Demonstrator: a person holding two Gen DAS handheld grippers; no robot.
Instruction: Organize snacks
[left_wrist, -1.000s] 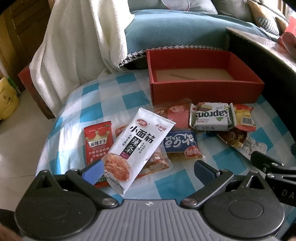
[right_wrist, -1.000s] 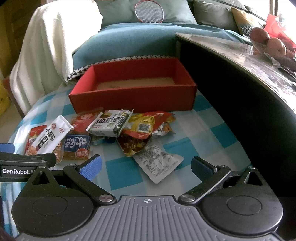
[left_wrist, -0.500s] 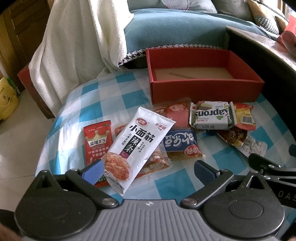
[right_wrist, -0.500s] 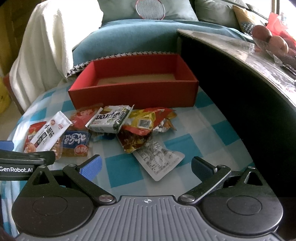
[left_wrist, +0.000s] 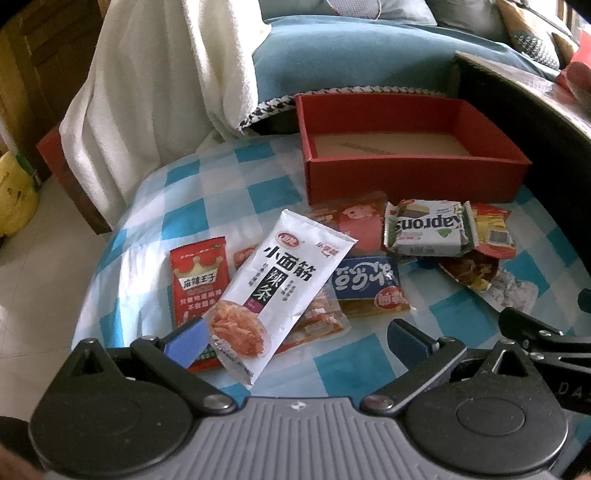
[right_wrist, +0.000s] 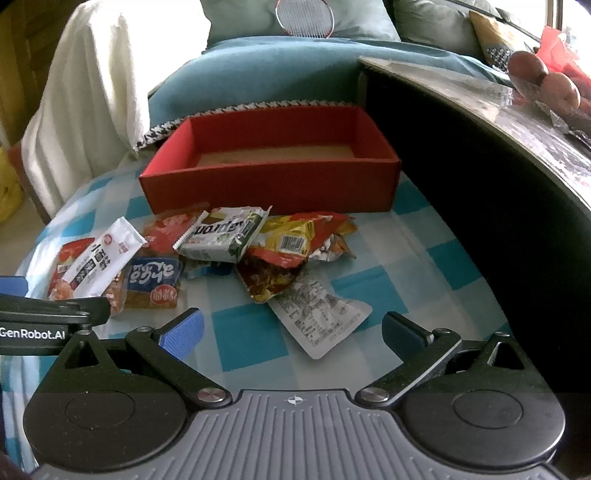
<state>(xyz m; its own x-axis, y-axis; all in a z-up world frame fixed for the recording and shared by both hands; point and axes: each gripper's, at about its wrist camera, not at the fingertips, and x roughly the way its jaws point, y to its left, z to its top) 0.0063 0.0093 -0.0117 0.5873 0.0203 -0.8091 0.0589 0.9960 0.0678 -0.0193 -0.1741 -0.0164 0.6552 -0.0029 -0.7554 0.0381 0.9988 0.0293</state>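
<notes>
Orange packet (left_wrist: 317, 321) half hidden under white packet (left_wrist: 280, 291), label unreadable

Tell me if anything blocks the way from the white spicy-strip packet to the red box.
Partly. The white packet lies at the near left of the pile; the red pig-print packet and blue packet lie between it and the red box. Lifted over them, nothing visible blocks it; the box looks empty.
</notes>
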